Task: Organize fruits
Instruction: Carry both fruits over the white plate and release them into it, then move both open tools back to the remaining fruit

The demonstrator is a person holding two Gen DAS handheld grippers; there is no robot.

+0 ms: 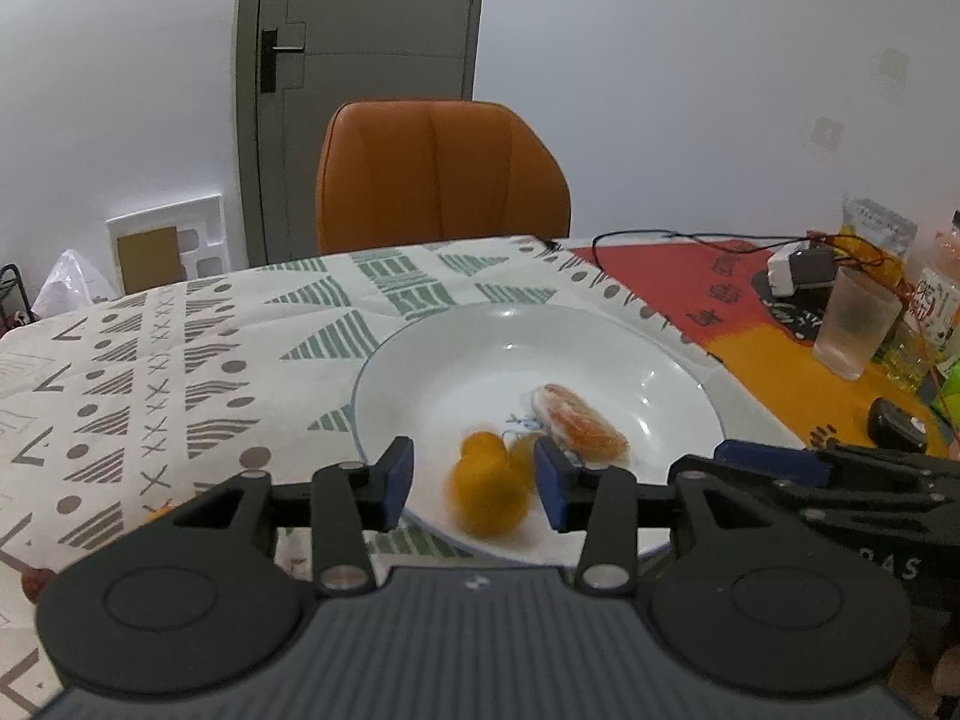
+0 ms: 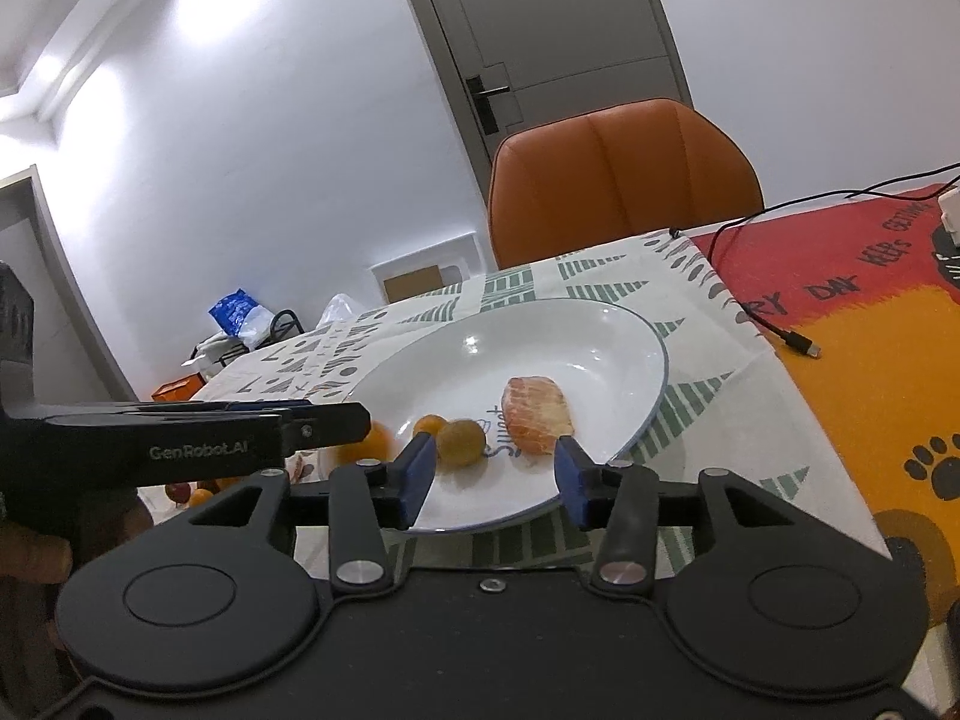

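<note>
Beside the plate (image 1: 678, 372), a frosted cup (image 1: 855, 324) stands.

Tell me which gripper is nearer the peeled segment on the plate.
Right. The right gripper has the peeled segment just beyond its right fingertip. The left gripper sits over the small round fruits, left of it.

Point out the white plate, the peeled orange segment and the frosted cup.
white plate (image 1: 600, 336), left wrist view, bare far inner wall.
peeled orange segment (image 2: 536, 414), right wrist view, its middle.
frosted cup (image 1: 855, 324), left wrist view, side wall.
</note>
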